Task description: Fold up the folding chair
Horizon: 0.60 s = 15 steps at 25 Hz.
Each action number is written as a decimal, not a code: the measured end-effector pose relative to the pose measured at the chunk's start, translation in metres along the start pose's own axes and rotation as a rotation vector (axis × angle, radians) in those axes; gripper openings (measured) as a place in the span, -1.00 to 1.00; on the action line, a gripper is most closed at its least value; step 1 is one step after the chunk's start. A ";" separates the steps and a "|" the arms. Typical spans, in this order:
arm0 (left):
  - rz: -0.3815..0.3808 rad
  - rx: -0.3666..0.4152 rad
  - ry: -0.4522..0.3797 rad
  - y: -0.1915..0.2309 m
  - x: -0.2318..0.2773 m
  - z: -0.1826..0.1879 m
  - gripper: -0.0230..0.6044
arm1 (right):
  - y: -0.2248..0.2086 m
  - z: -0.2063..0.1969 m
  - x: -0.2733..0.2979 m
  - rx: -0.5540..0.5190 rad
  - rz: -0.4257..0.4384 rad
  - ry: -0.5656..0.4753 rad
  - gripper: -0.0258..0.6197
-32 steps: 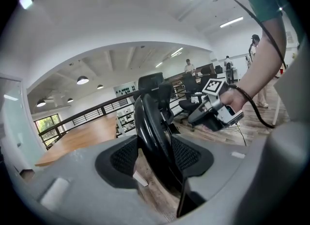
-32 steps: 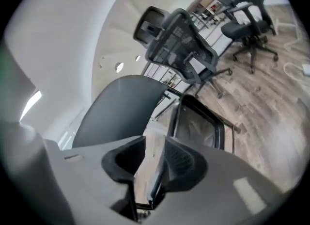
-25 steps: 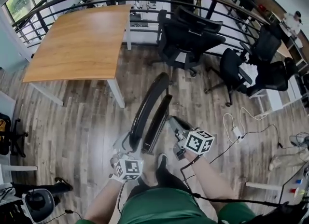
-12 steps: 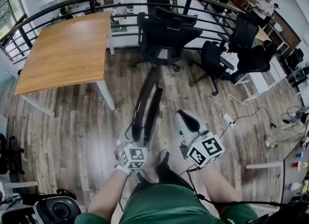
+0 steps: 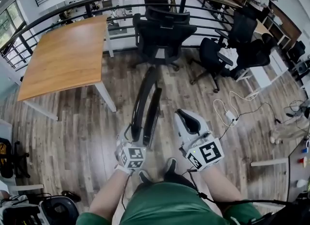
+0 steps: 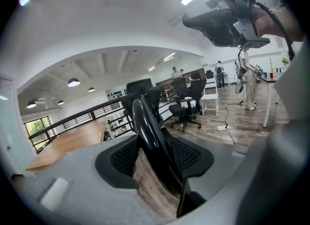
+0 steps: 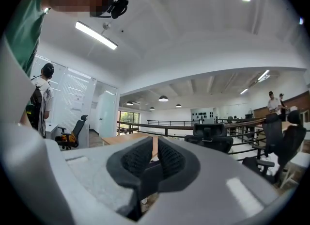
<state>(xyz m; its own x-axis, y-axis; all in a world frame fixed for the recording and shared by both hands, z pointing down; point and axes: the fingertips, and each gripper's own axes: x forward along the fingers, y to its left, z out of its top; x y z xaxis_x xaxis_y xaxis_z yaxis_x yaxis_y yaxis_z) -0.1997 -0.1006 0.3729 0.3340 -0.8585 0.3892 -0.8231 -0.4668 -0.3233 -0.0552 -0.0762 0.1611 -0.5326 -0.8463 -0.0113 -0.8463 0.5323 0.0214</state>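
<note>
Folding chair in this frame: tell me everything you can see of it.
The folding chair is black and glossy, perhaps plastic or painted metal, and looks folded almost flat. From the head view it shows edge-on as two slim, slightly curved panels lying close together. It stands upright on the wood-plank floor, mid-picture, running away from the camera. The left gripper clamps its near upper edge, with the dark frame between its pads. Nothing else visibly touches it; its feet are hidden.

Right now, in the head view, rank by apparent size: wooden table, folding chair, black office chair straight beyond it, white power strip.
1. wooden table
2. black office chair
3. folding chair, seen edge-on and nearer, so these two are close
4. white power strip
</note>
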 end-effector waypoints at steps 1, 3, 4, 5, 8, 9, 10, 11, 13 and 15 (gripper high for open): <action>0.002 0.002 0.000 -0.002 0.001 0.003 -0.21 | -0.004 -0.001 -0.001 -0.003 0.003 0.000 -0.81; 0.006 0.004 0.004 -0.008 0.002 0.007 -0.21 | -0.011 -0.005 -0.002 -0.005 0.008 0.005 -0.81; 0.008 0.006 0.007 -0.010 0.002 0.008 -0.21 | -0.015 -0.007 -0.003 -0.004 0.012 0.009 -0.81; 0.012 0.007 0.010 -0.013 0.002 0.008 -0.21 | -0.018 -0.009 -0.004 -0.004 0.016 0.011 -0.81; 0.021 0.010 0.016 -0.019 0.002 0.010 -0.22 | -0.026 -0.012 -0.007 0.000 0.027 0.010 -0.81; 0.023 0.010 0.017 -0.021 0.002 0.011 -0.22 | -0.028 -0.012 -0.008 0.001 0.030 0.008 -0.81; 0.025 0.011 0.018 -0.022 0.002 0.012 -0.22 | -0.030 -0.012 -0.008 0.001 0.032 0.006 -0.81; 0.026 0.012 0.019 -0.023 0.002 0.013 -0.22 | -0.032 -0.012 -0.009 0.001 0.034 0.005 -0.81; 0.027 0.012 0.023 -0.027 0.002 0.014 -0.22 | -0.035 -0.012 -0.010 -0.003 0.038 0.003 -0.81; 0.029 0.010 0.026 -0.029 0.002 0.015 -0.22 | -0.038 -0.011 -0.011 -0.009 0.042 0.001 -0.81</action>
<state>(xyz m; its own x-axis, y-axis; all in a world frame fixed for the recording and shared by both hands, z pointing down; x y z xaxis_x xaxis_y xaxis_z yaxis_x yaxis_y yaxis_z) -0.1677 -0.0920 0.3701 0.2980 -0.8659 0.4018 -0.8276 -0.4441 -0.3432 -0.0173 -0.0869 0.1717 -0.5677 -0.8232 -0.0092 -0.8230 0.5672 0.0311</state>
